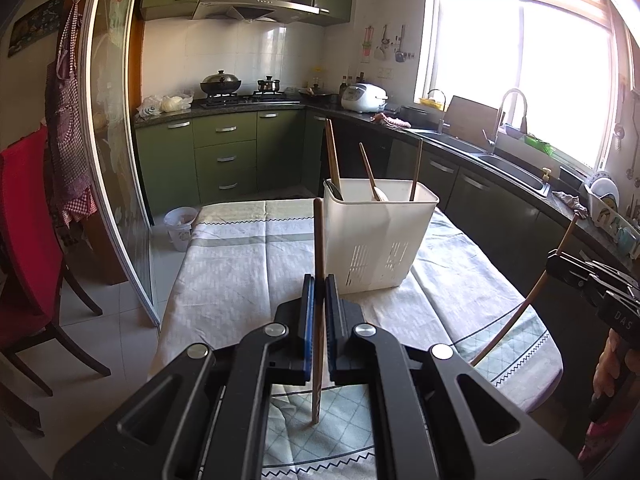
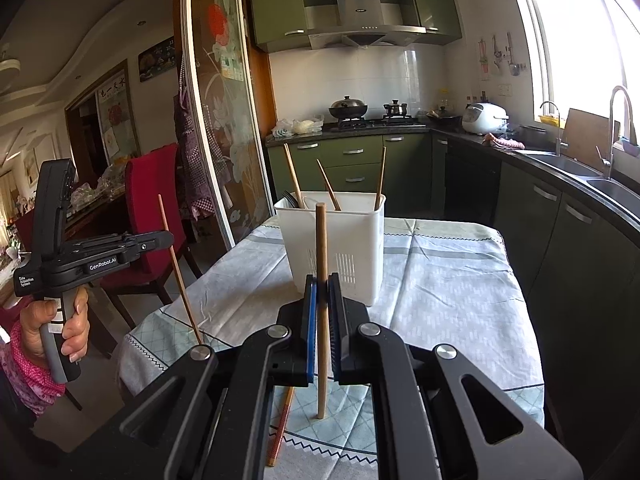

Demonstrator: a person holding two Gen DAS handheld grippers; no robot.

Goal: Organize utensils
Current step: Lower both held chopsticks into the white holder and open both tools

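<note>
A white utensil holder [image 1: 376, 236] stands on the clothed table [image 1: 240, 264], with several chopsticks and dark cutlery upright in it; it also shows in the right wrist view [image 2: 336, 248]. My left gripper [image 1: 319, 292] is shut on a brown chopstick [image 1: 318, 248], held upright just in front of the holder. My right gripper [image 2: 322, 292] is shut on another wooden chopstick [image 2: 321, 240], also upright before the holder. The left gripper [image 2: 170, 240] with its chopstick [image 2: 180, 276] shows at the left of the right wrist view. One reddish chopstick [image 2: 282, 424] lies on the table under my right gripper.
Green kitchen cabinets, a stove with pots [image 1: 221, 84], a rice cooker [image 1: 363, 97] and a sink [image 1: 504, 160] line the back and right. A red chair [image 1: 24, 248] and a glass sliding door [image 1: 108, 120] stand left. A small bin [image 1: 181, 228] sits on the floor.
</note>
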